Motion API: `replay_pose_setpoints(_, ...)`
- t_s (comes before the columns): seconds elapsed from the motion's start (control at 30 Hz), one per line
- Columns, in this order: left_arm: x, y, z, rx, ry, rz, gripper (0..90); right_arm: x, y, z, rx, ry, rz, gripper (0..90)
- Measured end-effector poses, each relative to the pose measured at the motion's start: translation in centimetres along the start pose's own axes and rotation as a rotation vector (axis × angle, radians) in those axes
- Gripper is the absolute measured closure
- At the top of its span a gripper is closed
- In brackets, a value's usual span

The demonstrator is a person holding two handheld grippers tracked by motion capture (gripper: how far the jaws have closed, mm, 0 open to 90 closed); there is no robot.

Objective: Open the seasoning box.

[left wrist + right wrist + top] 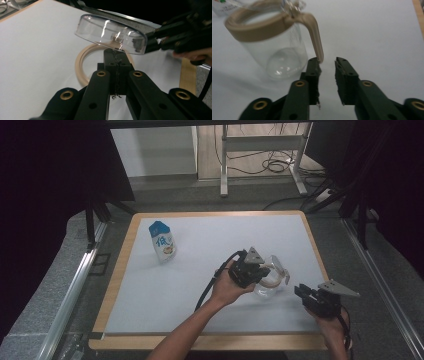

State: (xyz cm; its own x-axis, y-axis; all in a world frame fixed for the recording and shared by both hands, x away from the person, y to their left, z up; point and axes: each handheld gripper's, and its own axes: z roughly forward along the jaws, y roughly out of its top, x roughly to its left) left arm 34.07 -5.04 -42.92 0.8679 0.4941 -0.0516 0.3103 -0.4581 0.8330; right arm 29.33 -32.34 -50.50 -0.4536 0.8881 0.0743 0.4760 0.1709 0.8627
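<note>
A clear glass jug [266, 289] with a beige rim stands on the white table top [175, 290], right of centre. In the left gripper view its clear domed lid [100, 30] is tipped up above the beige rim [79, 66]. My left gripper [117, 53] is shut, its tips at the lid's near edge; in the high view this left gripper [248, 270] sits over the jug. My right gripper [328, 61] stands open just right of the jug [279, 57], its left fingertip beside the lower end of the beige handle [315, 32]. From above, the right gripper [301, 292] is close to the jug's right side.
A blue-and-white pouch [162, 241] stands upright at the table's far left. The wooden table edge [320, 265] runs close behind the right hand. Dark frames, rails and floor cables surround the table.
</note>
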Motion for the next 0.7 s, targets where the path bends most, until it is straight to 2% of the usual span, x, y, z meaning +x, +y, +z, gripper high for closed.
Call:
replay_pose_setpoints(0.13, -0.6, 0.7, 0.5, 0.003, -0.005, 0.013, 90.0, -0.2, -0.8, 0.6, 0.034, 0.012, -0.003, 59.5)
replay_pose_setpoints(0.27, -1.1, 1.3, 1.2, 0.012, -0.009, 0.021, 90.0, -0.2, -1.1, 0.9, 0.051, 0.019, -0.004, 54.3)
replay_pose_setpoints(0.47, -1.7, 1.5, 1.9, 0.014, -0.02, 0.026, 90.0, -0.5, -1.2, 0.9, 0.054, 0.007, 0.001, 52.1)
replay_pose_setpoints(0.6, -1.4, 2.0, 2.3, 0.01, -0.028, 0.008, 90.0, -0.4, -1.2, 0.9, 0.054, 0.004, 0.003, 51.9)
replay_pose_setpoints(0.7, -1.2, 2.4, 2.6, 0.016, -0.025, 0.01, 90.0, -0.4, -1.2, 0.8, 0.054, 0.006, -0.001, 51.8)
